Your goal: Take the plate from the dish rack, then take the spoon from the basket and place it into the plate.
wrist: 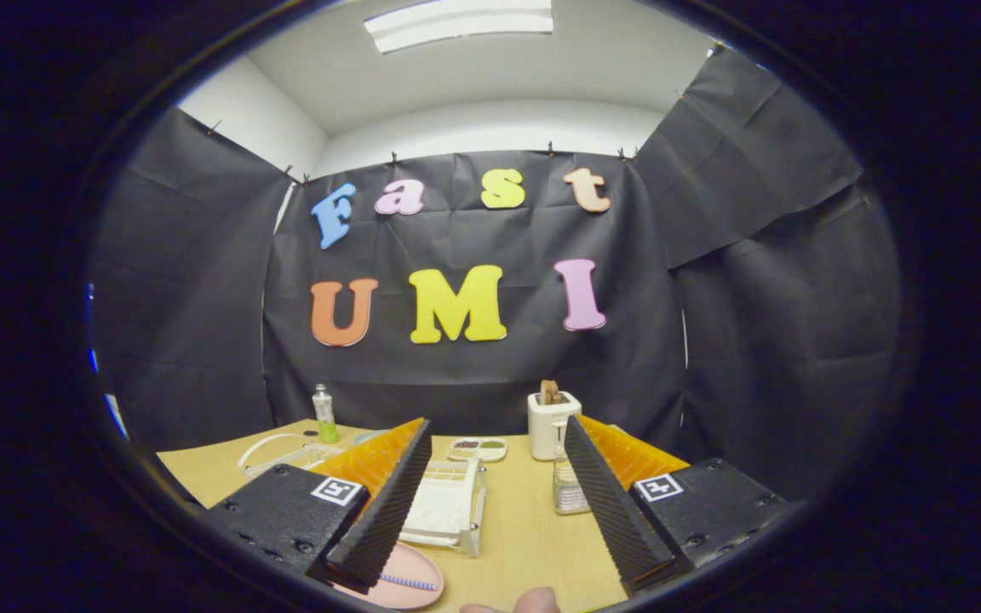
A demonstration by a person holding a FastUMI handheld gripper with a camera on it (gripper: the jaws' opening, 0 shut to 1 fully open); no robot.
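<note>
While the pink plate (410, 587) lies flat on the wooden counter (524, 536), just under the tip of the left finger, a slim spoon (408, 582) with a beaded handle rests across it. Part of the plate is hidden by that finger, so how far it extends cannot be told. Just beyond the plate stands the white dish rack (448, 507), its wire frame reaching forward between the two fingers and nearer the left one. The tool (495, 566) is held above the counter with its fingers spread wide apart, clamped on nothing; bare counter shows in the gap between them. A fingertip of a person (533, 601) shows close beneath, between the finger bases.

Near the right finger a small clear glass jar (569, 492) stands on the counter. Beyond it is a white toaster (552, 424) with a slice of bread poking up from its slot. Beside the toaster, toward the left, lies a small white tray (478, 448) with dark and green contents. Farther left, past the left finger, a white basket (282, 455) sits on the counter, and behind it stands a clear bottle (324, 415) with green liquid, close to the black cloth wall (473, 375).
</note>
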